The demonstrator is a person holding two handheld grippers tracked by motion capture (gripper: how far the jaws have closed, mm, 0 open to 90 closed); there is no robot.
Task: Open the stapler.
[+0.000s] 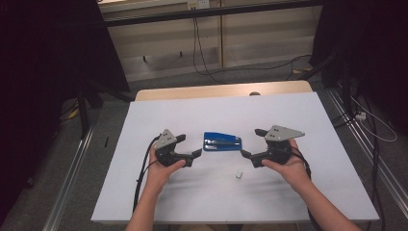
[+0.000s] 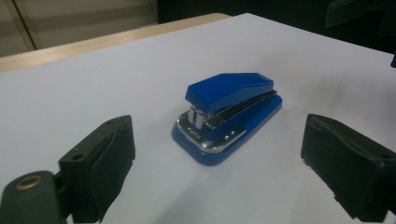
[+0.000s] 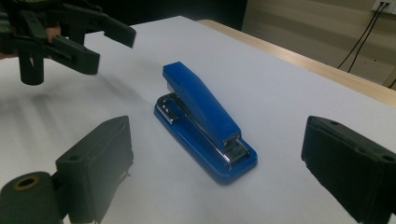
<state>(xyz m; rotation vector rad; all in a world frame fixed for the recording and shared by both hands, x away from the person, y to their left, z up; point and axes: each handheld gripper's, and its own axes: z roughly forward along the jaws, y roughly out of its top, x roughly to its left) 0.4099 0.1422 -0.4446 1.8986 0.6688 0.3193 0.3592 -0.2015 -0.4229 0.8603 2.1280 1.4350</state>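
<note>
1. The small blue plastic stapler with chrome metal parts [image 1: 222,142] is seen lying flat near the middle of the white surface [image 1: 298,115], between the two tongs and touched by neither.
2. The left tongs [image 1: 188,146] are held wide with nothing between the jaws; if they are closed from this angle, the stapler's tapered top may be squeezed out sideways and the stapler skidded across the smooth surface.
3. The right tongs [image 1: 254,141] are likewise spread wide and empty (the stapler lies ahead of their jaws in the right gripper view [image 3: 205,125]). If both are brought in at once, the tongs may be knocked together over it.
4. A small pale block [image 1: 238,174] lies nearer the person; it could be brushed by a forearm.
5. If only the hinged top is gripped, the base may swing open.
</note>
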